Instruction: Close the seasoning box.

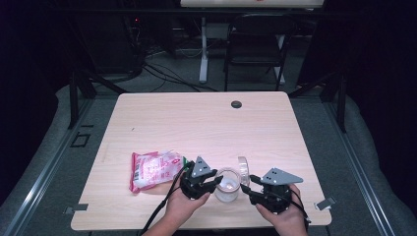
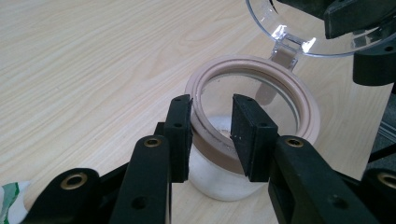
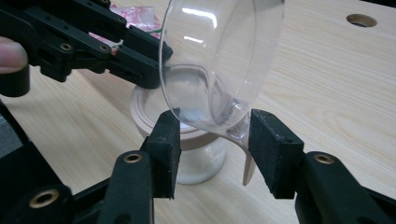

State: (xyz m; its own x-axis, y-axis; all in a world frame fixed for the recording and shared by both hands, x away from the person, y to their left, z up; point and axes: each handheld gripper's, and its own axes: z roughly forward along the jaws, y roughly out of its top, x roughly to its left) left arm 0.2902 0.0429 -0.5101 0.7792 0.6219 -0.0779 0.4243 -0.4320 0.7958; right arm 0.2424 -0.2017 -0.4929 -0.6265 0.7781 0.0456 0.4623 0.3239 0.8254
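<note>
A small clear glass jar (image 1: 227, 186) with a tan rim (image 2: 254, 61) stands near the table's front edge, some white residue inside. Its clear hinged lid (image 3: 219, 56) is swung up and tilts over the mouth. My left gripper (image 2: 212, 112) is shut on the near part of the rim, one jaw outside the jar and one over its mouth. From the right, my right gripper (image 3: 215, 123) reaches in with its jaws wide and a pad against each side edge of the lid. Both grippers flank the jar in the high view, left (image 1: 215, 182) and right (image 1: 248, 186).
A pink and white snack bag (image 1: 155, 169) lies flat just left of my left hand. The table (image 1: 196, 123) has a cable hole (image 1: 236, 104) near its far edge. A dark folding chair (image 1: 258, 44) stands beyond the table.
</note>
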